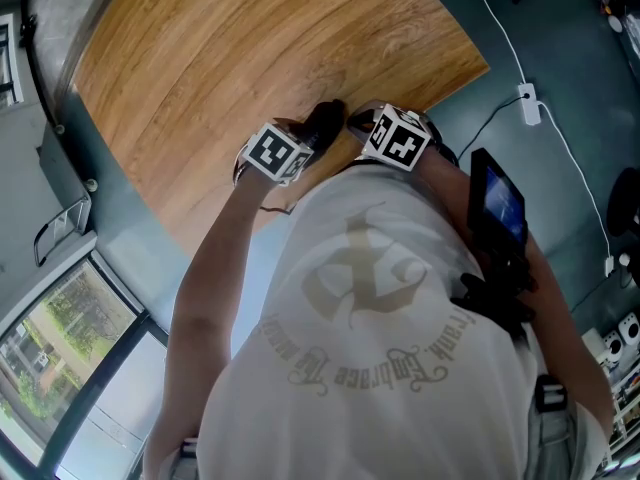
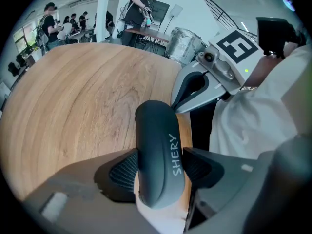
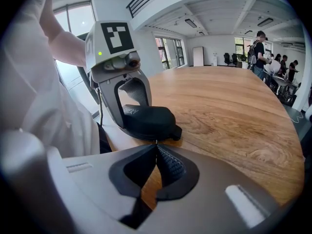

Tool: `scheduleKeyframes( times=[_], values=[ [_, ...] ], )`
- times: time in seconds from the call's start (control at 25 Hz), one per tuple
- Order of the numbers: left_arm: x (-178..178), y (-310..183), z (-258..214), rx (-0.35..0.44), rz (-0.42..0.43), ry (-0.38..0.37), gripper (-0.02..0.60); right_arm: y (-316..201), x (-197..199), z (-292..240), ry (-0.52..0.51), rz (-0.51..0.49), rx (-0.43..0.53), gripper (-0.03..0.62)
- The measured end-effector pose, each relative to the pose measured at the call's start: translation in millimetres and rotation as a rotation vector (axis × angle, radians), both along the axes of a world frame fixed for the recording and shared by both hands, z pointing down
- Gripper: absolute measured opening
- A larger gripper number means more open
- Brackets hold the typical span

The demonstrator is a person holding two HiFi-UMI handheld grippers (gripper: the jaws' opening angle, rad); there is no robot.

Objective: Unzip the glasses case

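A dark grey glasses case [image 2: 158, 155] marked SHERY lies at the near edge of the round wooden table [image 2: 83, 96]. My left gripper [image 2: 158, 168] is shut on it, one ribbed pad pressing each long side. In the right gripper view the case [image 3: 146, 121] sits just beyond my right gripper [image 3: 156, 147], whose jaws are shut with their tips at the case's near end, pinching a small pale zipper pull [image 3: 156, 141]. The left gripper [image 3: 130, 113] straddles the case there. From the head view, both grippers [image 1: 318, 136] [image 1: 355, 123] meet at the dark case [image 1: 322, 120], close to my body.
The table's edge [image 1: 300, 203] runs right under the grippers, with my white shirt [image 1: 380, 318] against it. On the floor lie a white cable and a power strip [image 1: 529, 103]. Several people [image 3: 258, 48] stand at desks beyond the table's far side.
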State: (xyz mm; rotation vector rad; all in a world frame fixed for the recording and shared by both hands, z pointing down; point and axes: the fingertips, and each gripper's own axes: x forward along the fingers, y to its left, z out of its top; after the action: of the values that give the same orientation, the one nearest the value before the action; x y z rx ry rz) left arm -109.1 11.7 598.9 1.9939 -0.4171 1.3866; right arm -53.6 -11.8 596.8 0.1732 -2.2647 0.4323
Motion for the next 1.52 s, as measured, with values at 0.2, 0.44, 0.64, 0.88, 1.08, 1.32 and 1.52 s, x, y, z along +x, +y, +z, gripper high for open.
scheduleKeyframes(
  times=[0.2,0.44,0.64,0.88,1.08,1.32,1.52],
  values=[
    [-5,6,-2,0.01,0.081,-0.022,0.302,1,-1,0,0.001,-0.007,0.003,0.009],
    [-11,18,6,0.031,0.201,-0.05,0.302,2,-2,1,0.004,-0.018,0.004,0.009],
    [-13,22,9,0.041,0.236,-0.05,0.302,3,-1,3,0.007,-0.024,0.008,0.009],
    [-13,26,10,0.053,0.277,-0.052,0.305,5,-1,4,0.019,-0.041,0.016,0.009],
    [-14,30,9,0.062,0.351,-0.068,0.302,5,-1,2,0.029,-0.062,0.045,0.009],
    [-17,29,9,0.118,0.455,-0.089,0.301,5,-3,0,0.03,-0.095,0.065,0.009],
    [-20,30,7,0.134,0.54,-0.102,0.299,8,-6,-3,0.036,-0.138,0.097,0.009]
  ],
)
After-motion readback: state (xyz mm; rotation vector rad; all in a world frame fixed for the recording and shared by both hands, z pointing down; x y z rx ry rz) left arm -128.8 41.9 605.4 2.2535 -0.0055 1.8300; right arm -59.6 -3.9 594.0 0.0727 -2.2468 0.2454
